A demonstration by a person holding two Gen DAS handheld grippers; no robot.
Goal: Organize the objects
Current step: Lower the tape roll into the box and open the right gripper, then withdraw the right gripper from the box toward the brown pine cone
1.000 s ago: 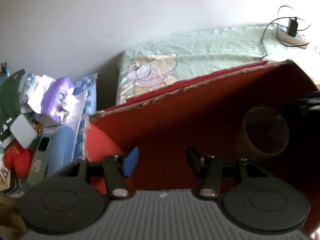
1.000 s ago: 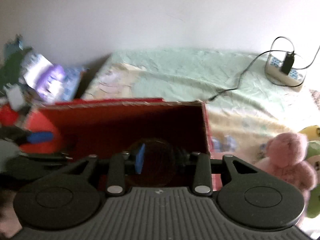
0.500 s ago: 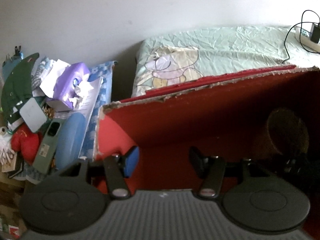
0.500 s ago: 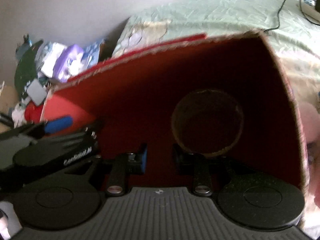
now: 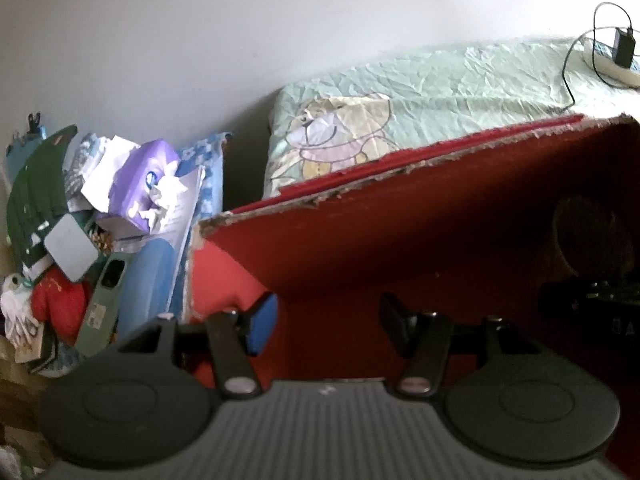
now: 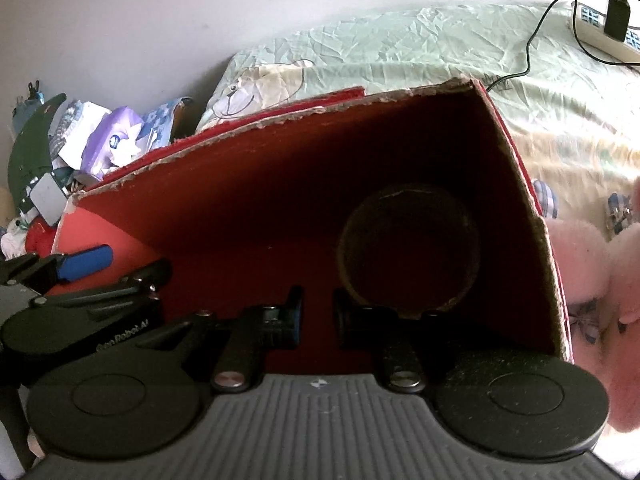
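Crowding the red box (image 6: 248,184): left tongs (image 5: 326,322) wide, right tongs (image 6: 316,316) narrowing, empty, pink plush (image 6: 600,280) beside.

We see our left gripper (image 5: 326,322) as matte black hardware: two round, flat discs flank a grey ribbed plate at the base, and a slim black link with a silver rivet runs forward from each disc to a finger. The finger left of the gap wears a blue pad (image 5: 262,322); the one right of it is black all over. Our right gripper (image 6: 316,316) has the same build, with ribbed grey plate, paired discs, silver rivets and a small white mark on the plate's front edge. From its camera, the left tool's side bears white lettering, partly legible.
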